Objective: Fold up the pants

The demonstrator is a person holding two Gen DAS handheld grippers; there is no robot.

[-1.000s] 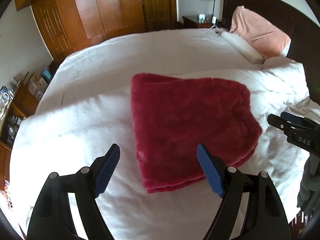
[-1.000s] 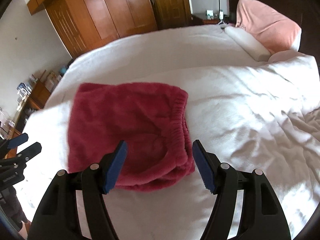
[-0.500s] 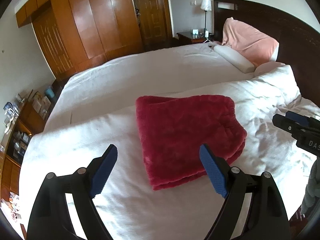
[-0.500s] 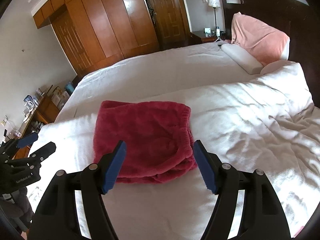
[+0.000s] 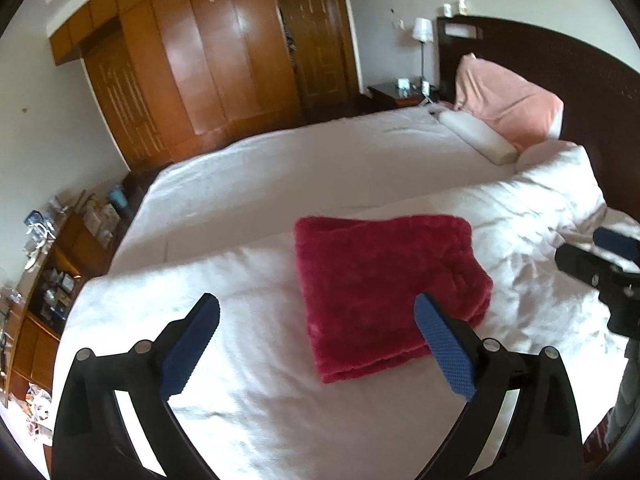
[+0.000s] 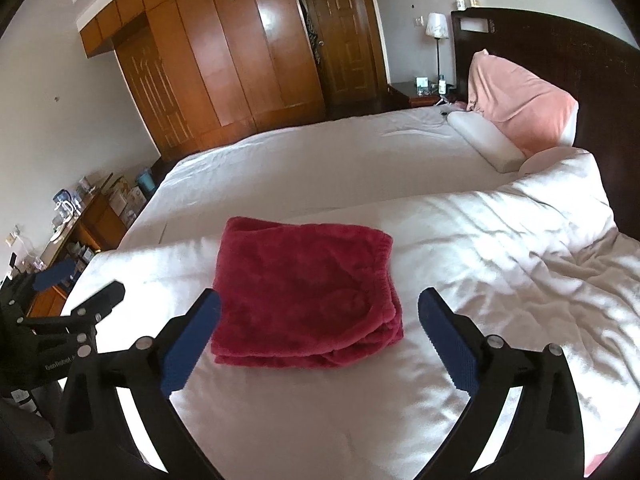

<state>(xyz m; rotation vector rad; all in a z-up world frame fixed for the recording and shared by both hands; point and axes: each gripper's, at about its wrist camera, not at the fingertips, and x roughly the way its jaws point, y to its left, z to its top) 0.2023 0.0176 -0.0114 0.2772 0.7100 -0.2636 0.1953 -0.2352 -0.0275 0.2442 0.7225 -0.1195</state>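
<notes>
My left gripper (image 5: 316, 340) and right gripper (image 6: 318, 338) both hang above the bed (image 6: 360, 160) with fingers spread wide, holding nothing. The pants (image 6: 306, 292) lie folded into a thick red square on the white duvet (image 6: 500, 260), at about 1 o'clock from my left fingers and 12 o'clock from my right. They look plush, soft and light, so the layers would likely slump if lifted by one corner. I'd pinch the stacked edge nearest me, both sides at once.
</notes>
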